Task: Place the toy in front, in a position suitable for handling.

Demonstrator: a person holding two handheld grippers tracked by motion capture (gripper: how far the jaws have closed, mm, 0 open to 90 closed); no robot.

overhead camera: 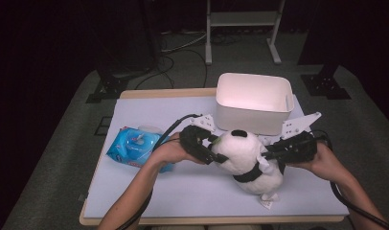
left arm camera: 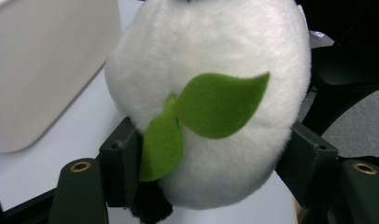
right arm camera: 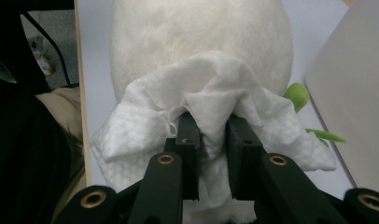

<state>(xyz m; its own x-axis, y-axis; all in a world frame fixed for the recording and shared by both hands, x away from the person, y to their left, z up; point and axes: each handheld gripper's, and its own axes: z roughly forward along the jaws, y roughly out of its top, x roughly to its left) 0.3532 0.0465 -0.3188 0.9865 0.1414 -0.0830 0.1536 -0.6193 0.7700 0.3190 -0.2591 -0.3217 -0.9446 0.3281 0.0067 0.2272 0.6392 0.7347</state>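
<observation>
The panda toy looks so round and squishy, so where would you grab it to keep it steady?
Grip the panda toy across its round white head, coming in level from its left, as the left gripper does: the jaws straddle the widest part, and the soft plush gives under them. The body stays free for the right gripper's wipe.

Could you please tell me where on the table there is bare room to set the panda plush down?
Bare mat lies along the near edge, in front of the panda plush, and at the far left between the wet-wipes pack and the white bin. It is crowded around the plush itself, flanked by both grippers.
</observation>
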